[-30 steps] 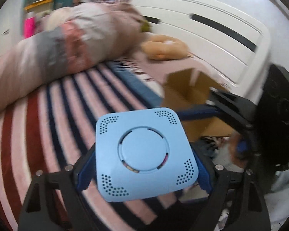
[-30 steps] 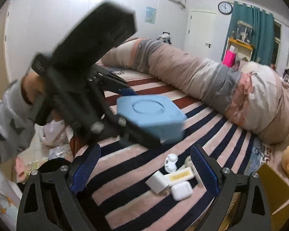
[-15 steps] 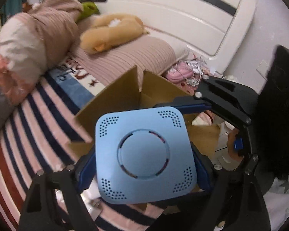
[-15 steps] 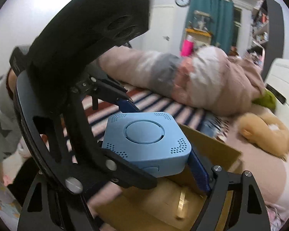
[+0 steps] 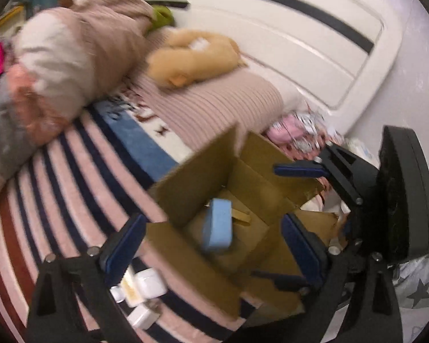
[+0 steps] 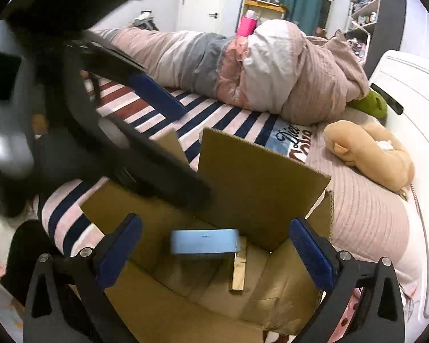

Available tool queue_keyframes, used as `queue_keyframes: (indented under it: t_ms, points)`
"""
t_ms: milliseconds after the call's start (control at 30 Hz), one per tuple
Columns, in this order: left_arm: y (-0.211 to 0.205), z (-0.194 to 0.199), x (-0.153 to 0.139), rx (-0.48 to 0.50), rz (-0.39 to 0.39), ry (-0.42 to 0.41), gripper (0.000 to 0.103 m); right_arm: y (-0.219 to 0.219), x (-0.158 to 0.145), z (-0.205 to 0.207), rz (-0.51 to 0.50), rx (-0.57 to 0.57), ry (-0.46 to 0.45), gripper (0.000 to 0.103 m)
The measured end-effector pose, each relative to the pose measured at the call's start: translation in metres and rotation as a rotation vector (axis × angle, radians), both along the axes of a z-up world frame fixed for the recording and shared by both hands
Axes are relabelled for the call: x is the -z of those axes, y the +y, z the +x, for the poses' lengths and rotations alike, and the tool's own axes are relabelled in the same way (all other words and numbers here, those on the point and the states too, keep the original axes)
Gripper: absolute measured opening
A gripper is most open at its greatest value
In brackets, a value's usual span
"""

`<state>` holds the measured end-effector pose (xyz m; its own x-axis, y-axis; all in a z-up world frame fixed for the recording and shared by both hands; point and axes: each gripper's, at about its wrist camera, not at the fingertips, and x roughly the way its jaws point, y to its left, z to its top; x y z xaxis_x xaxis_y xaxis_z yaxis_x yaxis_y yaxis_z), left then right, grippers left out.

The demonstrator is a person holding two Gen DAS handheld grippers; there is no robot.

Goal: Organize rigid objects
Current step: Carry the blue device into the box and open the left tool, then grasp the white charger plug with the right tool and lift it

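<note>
Left wrist view
Left gripper (image 5: 211, 245): jaws spread wide apart with nothing between them, poised above the open cardboard box (image 5: 197, 183).
Blue device (image 5: 217, 225): down inside the box, tilted on its edge, touching neither gripper; whether it has come to rest is hard to say, since the picture is smeared.
Right gripper (image 5: 294, 225): seen from the side at the box's right, fingers parted, one above the rim and one lower.
Small white things (image 5: 146, 288): a cluster of chargers and cases on the striped bedspread (image 5: 71, 171), just beside the box's near flap.

Right wrist view
Right gripper (image 6: 214, 254): jaws apart and empty, looking straight down into the box (image 6: 260, 183).
Blue device (image 6: 204, 241): lies inside, against the far wall, next to a strip of yellowish tape (image 6: 238, 268) on the floor of the box.
Left gripper (image 6: 157, 97): crosses the upper left, blurred.

Progress
Done: one item appears to be boxed.
Left: judging by the white cluster on the bed, several pieces are not yet packed.

Hard to make out
Blur: softens the left view throughout.
Cluster: partly behind the left gripper's finger; exact count unclear.
Box floor: its near part is cut off by the flaps.
</note>
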<state>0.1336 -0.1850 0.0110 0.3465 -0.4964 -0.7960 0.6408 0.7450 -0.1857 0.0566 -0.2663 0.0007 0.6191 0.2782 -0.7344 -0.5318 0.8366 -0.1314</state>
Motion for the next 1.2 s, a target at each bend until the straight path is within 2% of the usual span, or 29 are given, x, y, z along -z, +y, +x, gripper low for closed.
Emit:
queue_keyframes:
  t_ms: [133, 267, 300, 333, 400, 533, 667, 767, 867, 1067, 1133, 1167, 1200]
  points:
    - [0.067, -0.016, -0.004, -0.163, -0.006, -0.095, 0.096, 0.022, -0.027, -0.018, 0.116, -0.030, -0.081, 0.103]
    - [0.138, -0.036, 0.010, -0.332, 0.003, -0.160, 0.096, 0.061, -0.049, -0.035, 0.272, -0.168, -0.100, 0.102]
    - [0.157, -0.042, 0.017, -0.377, 0.015, -0.176, 0.096, 0.073, -0.049, -0.038, 0.281, -0.193, -0.102, 0.097]
    - [0.168, -0.046, 0.022, -0.401, 0.024, -0.185, 0.096, 0.087, -0.047, -0.042, 0.279, -0.218, -0.105, 0.092]
    - [0.197, -0.055, 0.039, -0.456, 0.030, -0.193, 0.096, 0.111, -0.040, -0.047, 0.270, -0.250, -0.092, 0.074]
    - [0.237, -0.071, 0.076, -0.527, 0.011, -0.178, 0.096, 0.152, -0.001, -0.053, 0.317, -0.303, 0.042, 0.072]
    - [0.257, -0.083, 0.113, -0.551, -0.041, -0.154, 0.096, 0.168, 0.056, -0.051, 0.283, -0.161, 0.091, 0.072]
    - [0.259, -0.086, 0.129, -0.557, -0.067, -0.149, 0.096, 0.169, 0.099, -0.039, 0.231, 0.001, 0.132, 0.072]
    - [0.256, -0.086, 0.141, -0.571, -0.077, -0.143, 0.096, 0.167, 0.129, -0.024, 0.211, 0.099, 0.172, 0.072]
    - [0.252, -0.080, 0.156, -0.572, -0.071, -0.129, 0.096, 0.164, 0.164, 0.010, 0.183, 0.195, 0.220, 0.072]
    - [0.251, -0.076, 0.162, -0.569, -0.060, -0.121, 0.096, 0.163, 0.171, 0.008, 0.184, 0.214, 0.223, 0.065]
    - [0.250, -0.074, 0.164, -0.567, -0.056, -0.117, 0.096, 0.163, 0.171, 0.006, 0.170, 0.223, 0.206, 0.055]
    - [0.249, -0.072, 0.166, -0.562, -0.052, -0.114, 0.096, 0.163, 0.170, 0.004, 0.171, 0.221, 0.201, 0.055]
